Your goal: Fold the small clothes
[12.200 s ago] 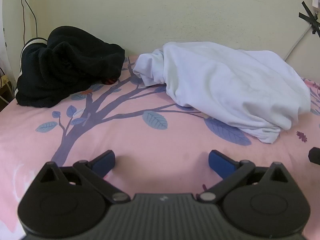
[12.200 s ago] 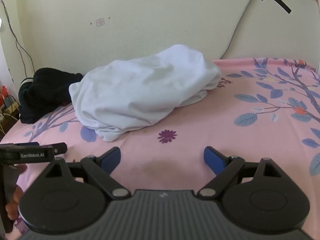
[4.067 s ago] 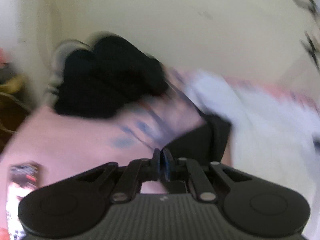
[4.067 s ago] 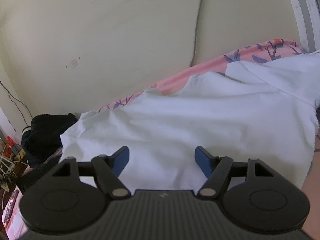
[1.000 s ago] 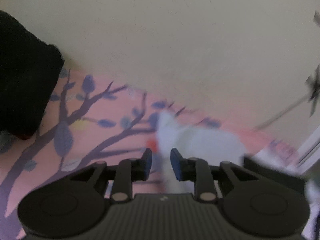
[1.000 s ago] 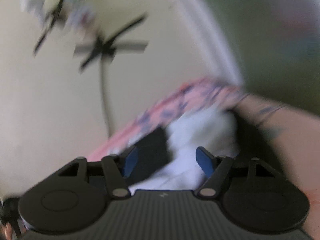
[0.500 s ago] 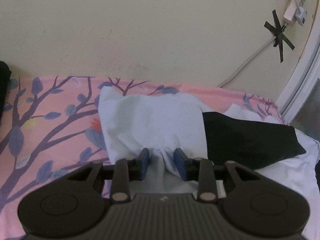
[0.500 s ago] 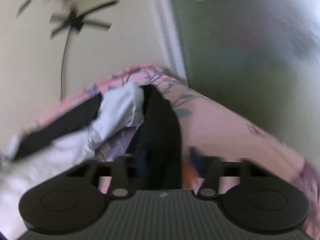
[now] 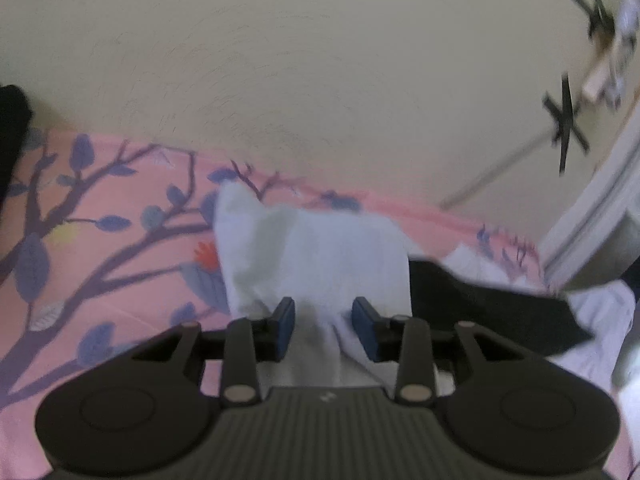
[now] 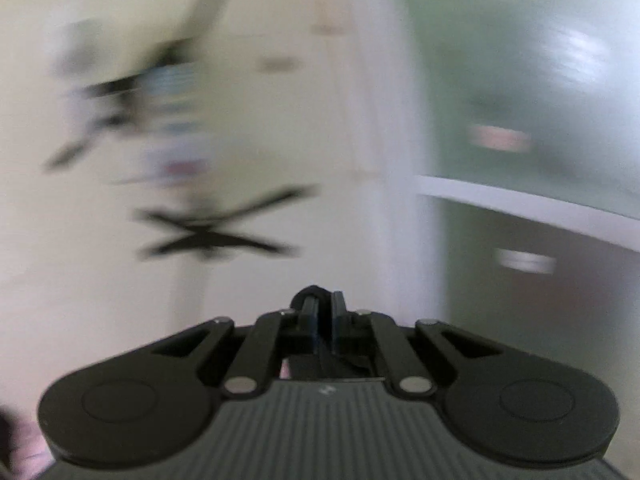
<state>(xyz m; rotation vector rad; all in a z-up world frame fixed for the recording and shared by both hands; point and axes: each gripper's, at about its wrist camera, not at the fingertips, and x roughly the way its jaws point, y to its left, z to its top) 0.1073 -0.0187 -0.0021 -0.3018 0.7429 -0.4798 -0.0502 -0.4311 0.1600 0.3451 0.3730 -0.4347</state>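
Pink bedsheet (image 9: pixel 100 280) carries white cloth (image 9: pixel 320 256); left gripper (image 9: pixel 323 328) has been opening around it, right gripper (image 10: pixel 325 322) pinches black fabric (image 10: pixel 310 292).

Left wrist view: taken from just behind the left gripper (image 9: pixel 323 328), looking forward and slightly downward, close over the pink bedsheet (image 9: pixel 100 280) toward the cream wall (image 9: pixel 300 80). Right wrist view: taken from behind the right gripper (image 10: pixel 323 320), blurred, facing the wall and a pale green door (image 10: pixel 520 100). Both views share the black tape cross (image 9: pixel 564 128) on the wall.
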